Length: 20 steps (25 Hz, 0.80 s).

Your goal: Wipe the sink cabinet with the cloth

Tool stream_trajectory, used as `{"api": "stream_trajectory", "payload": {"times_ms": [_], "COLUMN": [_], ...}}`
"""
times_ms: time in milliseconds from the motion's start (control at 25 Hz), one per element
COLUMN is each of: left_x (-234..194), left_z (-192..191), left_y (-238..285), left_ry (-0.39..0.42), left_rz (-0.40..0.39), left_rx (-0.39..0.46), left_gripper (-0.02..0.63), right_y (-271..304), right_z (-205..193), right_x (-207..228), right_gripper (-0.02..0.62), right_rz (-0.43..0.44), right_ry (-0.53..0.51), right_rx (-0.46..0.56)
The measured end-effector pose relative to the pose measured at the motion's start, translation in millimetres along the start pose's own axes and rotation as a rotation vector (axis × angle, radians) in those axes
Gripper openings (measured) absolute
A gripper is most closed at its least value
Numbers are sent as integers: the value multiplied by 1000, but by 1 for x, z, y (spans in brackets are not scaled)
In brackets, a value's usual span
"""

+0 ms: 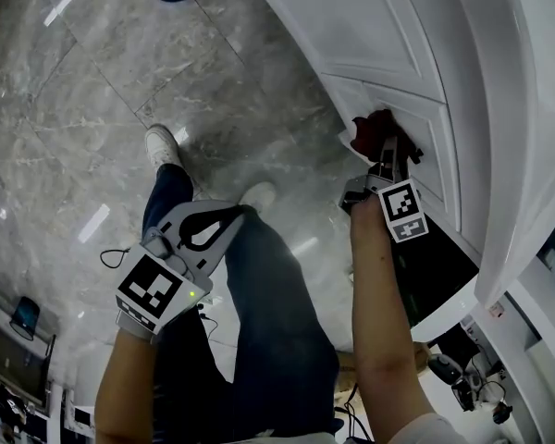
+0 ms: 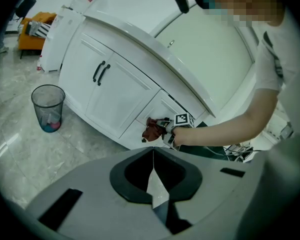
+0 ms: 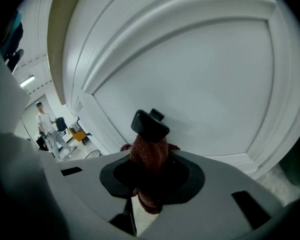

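Observation:
A dark red cloth [image 1: 374, 126] is pressed against a lower door panel of the white sink cabinet [image 1: 398, 26], with my right gripper [image 1: 388, 146] shut on it. In the right gripper view the cloth [image 3: 149, 160] bunches between the jaws, just under a black door handle [image 3: 150, 124] on the white panel [image 3: 200, 79]. My left gripper [image 1: 229, 218] hangs by the person's leg, away from the cabinet, with its jaws closed together and holding nothing. The left gripper view shows its tips [image 2: 152, 153] meeting, with the cloth [image 2: 151, 129] and right gripper [image 2: 176, 129] beyond.
A mesh waste bin [image 2: 47, 108] stands on the marble floor left of the cabinet's double doors [image 2: 101, 73]. The person's legs and white shoes [image 1: 164, 144] are below me. A dark open compartment [image 1: 435, 276] and cables [image 1: 462, 370] lie at the right.

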State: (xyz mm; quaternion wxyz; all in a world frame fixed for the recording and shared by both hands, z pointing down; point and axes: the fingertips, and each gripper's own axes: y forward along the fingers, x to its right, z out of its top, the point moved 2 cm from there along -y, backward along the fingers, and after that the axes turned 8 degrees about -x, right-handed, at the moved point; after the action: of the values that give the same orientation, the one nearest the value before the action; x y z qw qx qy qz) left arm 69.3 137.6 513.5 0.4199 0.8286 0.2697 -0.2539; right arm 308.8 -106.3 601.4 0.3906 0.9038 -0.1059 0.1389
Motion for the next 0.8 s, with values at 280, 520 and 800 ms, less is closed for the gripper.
{"api": "stream_trajectory", "payload": {"times_ms": [280,520,800], "left_x": [35,67,98], "left_z": [-9,-14,-15], "left_y": [30,54,71], "left_ry": [33,38,79], "left_rz": [-12,-32,-43], "left_rx": [-23,-9,-18], "left_gripper": [11,11,11], "right_y": [-16,-46,-69], "right_z": [-2,-2,8], "right_x": [26,67,72], "right_gripper": [97,97,97], "right_rz": [39,6,26], "right_ry": [-4,82,138], "right_rx": [-50,-24,1]}}
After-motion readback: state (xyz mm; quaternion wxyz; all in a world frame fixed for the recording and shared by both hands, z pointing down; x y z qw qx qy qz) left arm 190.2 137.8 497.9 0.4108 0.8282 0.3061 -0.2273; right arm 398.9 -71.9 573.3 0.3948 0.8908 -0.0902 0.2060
